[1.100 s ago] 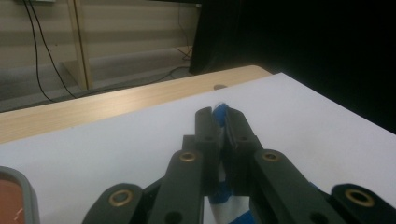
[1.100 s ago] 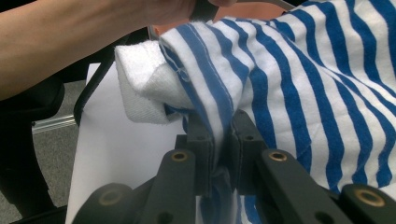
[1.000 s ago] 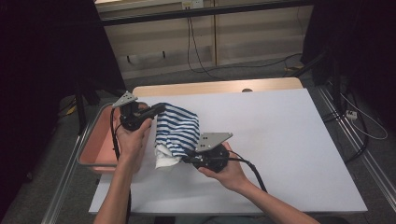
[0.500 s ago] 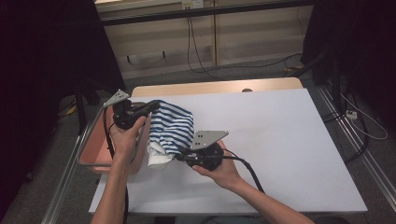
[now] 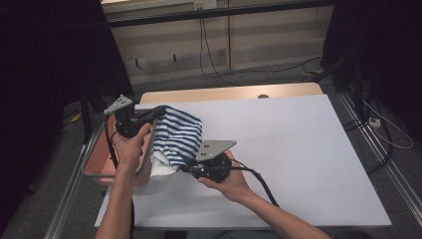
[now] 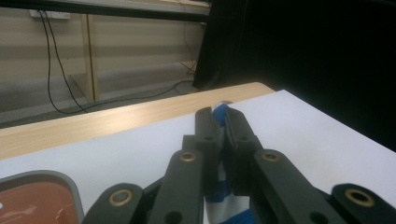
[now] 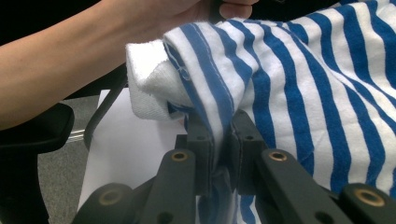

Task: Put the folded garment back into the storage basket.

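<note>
We find the left gripper (image 5: pixel 158 112) held up at the left side of the table (image 5: pixel 308 164), its jaws clamped on the upper edge of a blue-and-white striped towel (image 5: pixel 178 135). In the left gripper view the two black jaws stand almost together, with a thin fold of striped towel (image 6: pixel 220 112) pinched between them and showing at their tips and again below, near their base. Beyond those jaws we see the white table surface (image 6: pixel 140 149) and its wooden far edge (image 6: pixel 93 123).

We find the right gripper (image 5: pixel 185 169) lower and nearer the person, jaws pointing toward the left hand (image 5: pixel 130 147), clamped on the lower edge of the same towel. In the right gripper view the cloth (image 7: pixel 289 88) runs down between the two jaws, which press on it from both sides; the towel's white underside (image 7: pixel 147 91) bulges just above and to the left of the jaws, and the other forearm (image 7: pixel 70 70) crosses beyond it.

The towel therefore hangs stretched between the two grippers, lifted off the table, its stripes running from the upper gripper down toward the lower one. A pink tray with a grey rim (image 5: pixel 97 167) sits just behind and below the left hand, at the table's left edge; its corner (image 6: pixel 42 179) shows beside the left jaws. The right hand (image 5: pixel 231 181) rests over the white surface, its cable (image 5: pixel 263 186) trailing back toward the person.
</note>
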